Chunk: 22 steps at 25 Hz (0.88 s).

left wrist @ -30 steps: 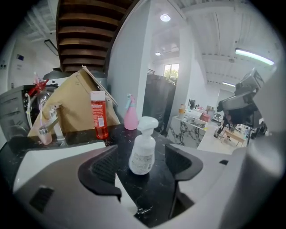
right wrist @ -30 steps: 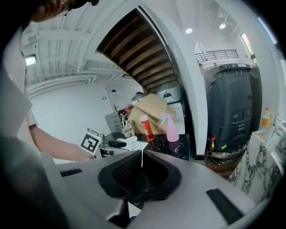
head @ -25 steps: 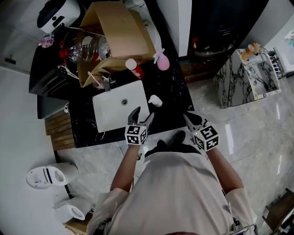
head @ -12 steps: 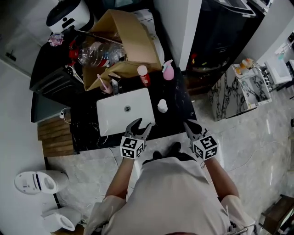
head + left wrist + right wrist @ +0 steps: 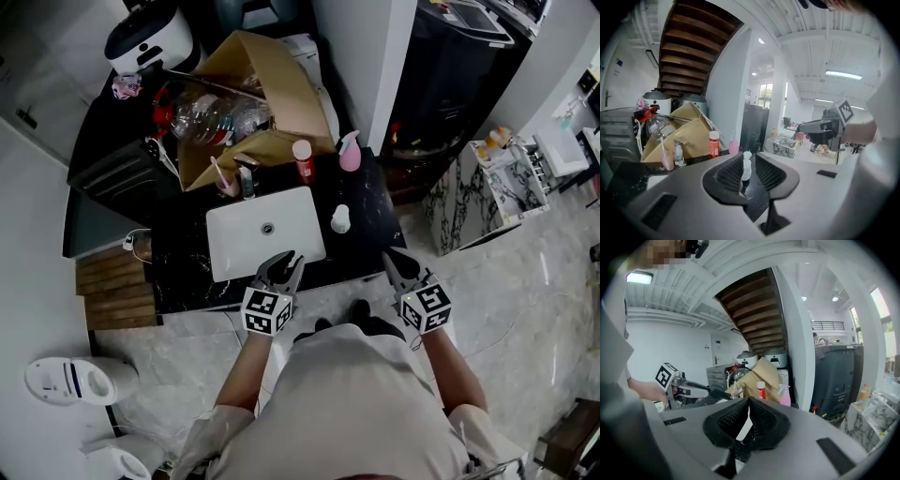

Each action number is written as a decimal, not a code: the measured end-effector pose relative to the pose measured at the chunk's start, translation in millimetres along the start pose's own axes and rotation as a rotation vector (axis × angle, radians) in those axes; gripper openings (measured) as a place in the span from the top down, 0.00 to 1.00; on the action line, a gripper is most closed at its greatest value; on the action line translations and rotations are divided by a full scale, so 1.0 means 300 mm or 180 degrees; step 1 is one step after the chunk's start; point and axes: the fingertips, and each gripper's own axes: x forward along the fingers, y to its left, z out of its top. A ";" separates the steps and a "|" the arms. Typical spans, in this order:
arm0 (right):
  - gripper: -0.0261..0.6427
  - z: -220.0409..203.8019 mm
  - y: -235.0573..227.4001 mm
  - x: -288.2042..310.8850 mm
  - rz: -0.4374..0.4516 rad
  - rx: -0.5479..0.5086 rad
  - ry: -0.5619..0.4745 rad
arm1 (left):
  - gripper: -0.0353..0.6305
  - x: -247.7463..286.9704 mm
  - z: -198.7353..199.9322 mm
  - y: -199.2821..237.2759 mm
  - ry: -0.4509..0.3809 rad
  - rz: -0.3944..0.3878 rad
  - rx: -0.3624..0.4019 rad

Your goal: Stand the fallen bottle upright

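Your counter (image 5: 370, 202) is black, with a white sink (image 5: 234, 248) set in it. On it you have a small white bottle (image 5: 340, 219), a pink spray bottle (image 5: 350, 153) and a red bottle (image 5: 304, 164) with a white cap. The cardboard box (image 5: 281, 84) is brown. Your left gripper (image 5: 284, 262) and right gripper (image 5: 396, 261) are grey with black pads, each bearing black-and-white square markers.

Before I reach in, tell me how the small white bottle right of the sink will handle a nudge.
The small white bottle stands tall and narrow on the black counter, so a push high up would likely tip it. It looks like plastic, so it is probably light. Being round, it may roll once it is down.
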 end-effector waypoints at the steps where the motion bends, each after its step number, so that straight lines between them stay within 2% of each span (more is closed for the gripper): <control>1: 0.91 0.009 0.007 -0.005 -0.0002 -0.0002 -0.0027 | 0.83 -0.009 0.003 0.005 -0.0011 0.0010 -0.0014; 8: 0.91 0.060 0.031 -0.036 0.0074 0.0103 -0.0226 | 0.93 -0.062 0.047 0.000 -0.0172 0.0093 -0.0139; 14: 0.91 0.126 0.026 -0.030 0.0209 0.0052 -0.0374 | 0.94 -0.077 0.056 -0.009 -0.0252 0.0152 -0.0265; 22: 0.91 0.136 -0.009 -0.003 0.0268 -0.0032 -0.0356 | 0.94 -0.058 0.083 -0.009 -0.0286 0.0185 -0.0246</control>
